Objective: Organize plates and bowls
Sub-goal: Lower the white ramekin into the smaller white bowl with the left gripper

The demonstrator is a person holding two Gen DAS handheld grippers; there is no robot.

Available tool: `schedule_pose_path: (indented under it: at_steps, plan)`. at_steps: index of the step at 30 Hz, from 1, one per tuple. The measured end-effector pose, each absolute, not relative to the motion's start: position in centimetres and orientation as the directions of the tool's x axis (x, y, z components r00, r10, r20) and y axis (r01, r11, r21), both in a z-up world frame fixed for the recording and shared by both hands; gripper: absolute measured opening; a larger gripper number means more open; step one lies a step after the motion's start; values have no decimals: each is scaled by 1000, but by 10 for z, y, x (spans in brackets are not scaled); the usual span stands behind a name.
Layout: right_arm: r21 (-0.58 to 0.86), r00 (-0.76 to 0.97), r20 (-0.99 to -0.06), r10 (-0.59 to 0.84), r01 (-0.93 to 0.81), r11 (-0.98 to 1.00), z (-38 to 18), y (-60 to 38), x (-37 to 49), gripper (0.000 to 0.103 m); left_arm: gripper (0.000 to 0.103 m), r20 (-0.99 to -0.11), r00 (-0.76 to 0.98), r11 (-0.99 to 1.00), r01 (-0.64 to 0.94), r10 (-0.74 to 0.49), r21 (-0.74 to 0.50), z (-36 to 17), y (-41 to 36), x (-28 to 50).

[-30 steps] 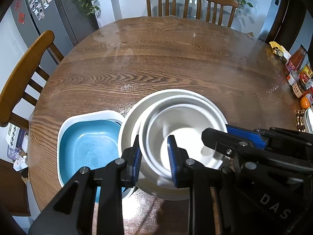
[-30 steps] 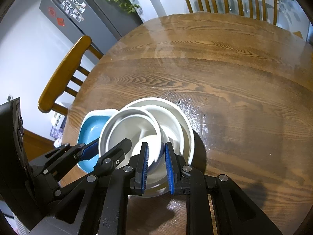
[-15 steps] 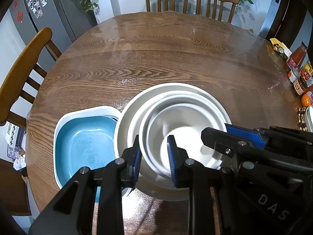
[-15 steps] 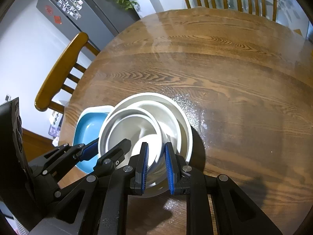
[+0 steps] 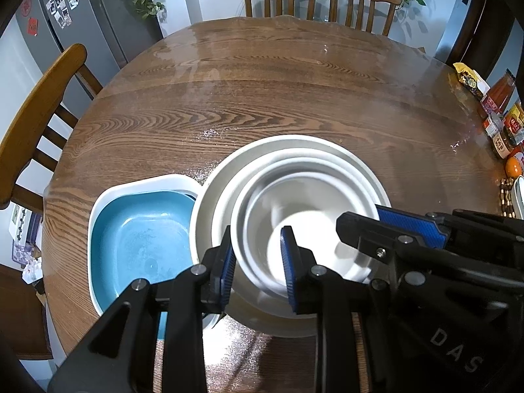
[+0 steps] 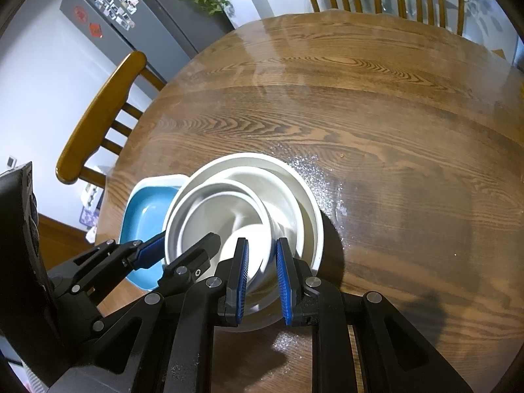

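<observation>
Your left claw gripping the inner white bowl's near rim, your right claw clamped on the same rim — both bowls nested, blue dish just beside, on the table.

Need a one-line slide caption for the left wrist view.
Both grippers, left gripper and right gripper, clamp opposite rims of nested white bowls beside a blue dish on a wooden table.

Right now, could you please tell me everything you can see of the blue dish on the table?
The blue dish is a squarish, deep dish with rounded corners, a glossy blue inside and a white rim and outer wall; it looks ceramic. It sits upright and empty near the table's edge, right beside the stacked white bowls, whose big outer rim overlaps its corner. Neither gripper holds it.
</observation>
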State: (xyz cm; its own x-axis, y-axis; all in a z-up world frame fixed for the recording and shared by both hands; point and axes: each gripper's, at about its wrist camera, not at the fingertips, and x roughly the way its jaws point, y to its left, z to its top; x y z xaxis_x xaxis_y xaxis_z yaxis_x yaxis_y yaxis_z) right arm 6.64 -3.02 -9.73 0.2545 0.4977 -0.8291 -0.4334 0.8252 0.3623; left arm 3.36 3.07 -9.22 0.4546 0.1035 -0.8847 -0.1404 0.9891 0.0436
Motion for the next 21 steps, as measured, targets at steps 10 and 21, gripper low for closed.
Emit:
schedule_pose_path:
  at_steps: [10,21]
  plan:
    - [347,263,-832,489,-441,828,-97,-28,65,20,28,-886,453,989,-141,97,36,-96,31,31]
    - [364,266,-823,502,-433,825,-94,-31,65,20,44,-883,464,991,-136,77,15,-92,33,30]
